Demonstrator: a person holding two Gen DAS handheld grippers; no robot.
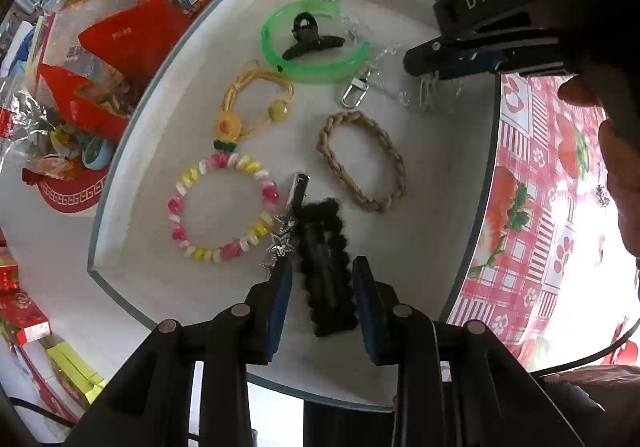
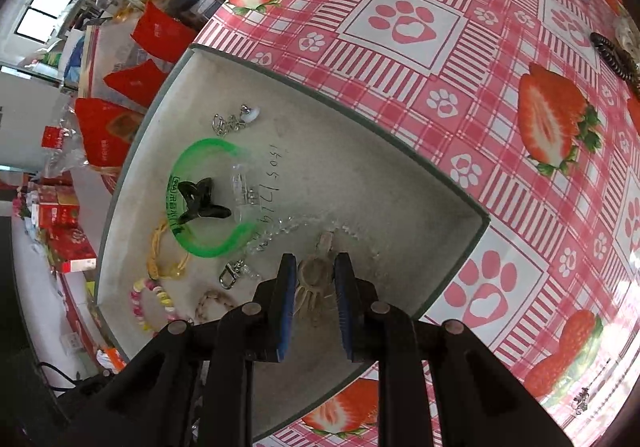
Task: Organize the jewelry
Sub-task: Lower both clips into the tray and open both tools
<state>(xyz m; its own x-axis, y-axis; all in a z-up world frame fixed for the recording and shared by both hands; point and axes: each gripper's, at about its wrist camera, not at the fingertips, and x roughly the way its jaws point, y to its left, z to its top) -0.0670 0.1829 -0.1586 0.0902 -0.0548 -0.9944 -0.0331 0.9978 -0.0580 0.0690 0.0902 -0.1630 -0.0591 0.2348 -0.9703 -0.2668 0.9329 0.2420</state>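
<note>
A shallow grey-white tray (image 1: 132,135) holds the jewelry. My left gripper (image 1: 322,267) points down into it, shut on a black scalloped hair clip (image 1: 326,247). A silver star clip (image 1: 286,227) lies right beside it. My right gripper (image 2: 315,261) stands over the tray's near corner. Its jaws are slightly open, with a straw-coloured tasselled clip (image 2: 314,279) between the pads, resting on the tray floor. In the left wrist view the right gripper (image 1: 416,61) comes in from the upper right.
In the tray lie a green bangle (image 1: 316,47) with a black claw clip (image 1: 308,35), a yellow cord (image 1: 256,103), a pink-yellow bead bracelet (image 1: 222,207), a braided tan bracelet (image 1: 362,163) and a clasp chain (image 1: 356,91). A dark bead bracelet (image 2: 612,55) lies on the strawberry cloth (image 2: 400,23).
</note>
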